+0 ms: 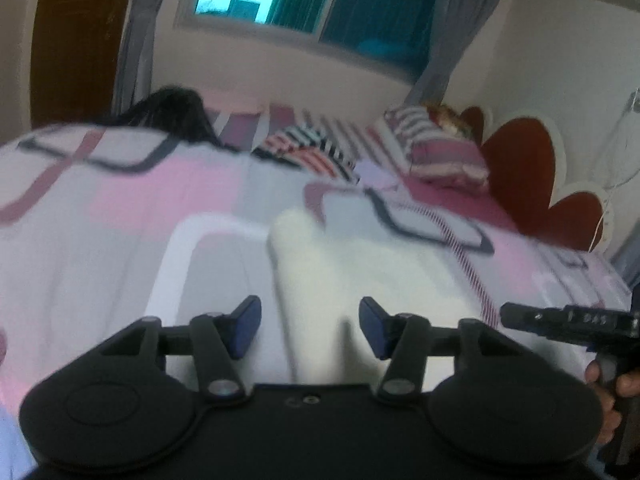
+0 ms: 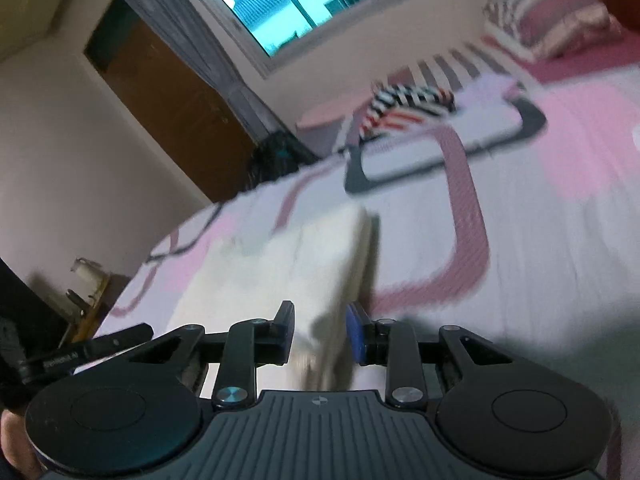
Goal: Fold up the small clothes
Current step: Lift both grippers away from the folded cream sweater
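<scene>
A white small garment lies on the pink and white patterned bedspread. My left gripper hovers over the garment's near edge; its blue pads stand apart and do not press on the cloth. In the right wrist view the same white garment stretches away from my right gripper, whose pads are shut on a bunched fold of its near corner. The right gripper, held by a hand, also shows at the right edge of the left wrist view. The left gripper's side shows at the left of the right wrist view.
A folded striped garment lies farther back on the bed. Striped pillows rest against a red headboard. A black item sits at the bed's far edge. A wooden door and a window stand behind.
</scene>
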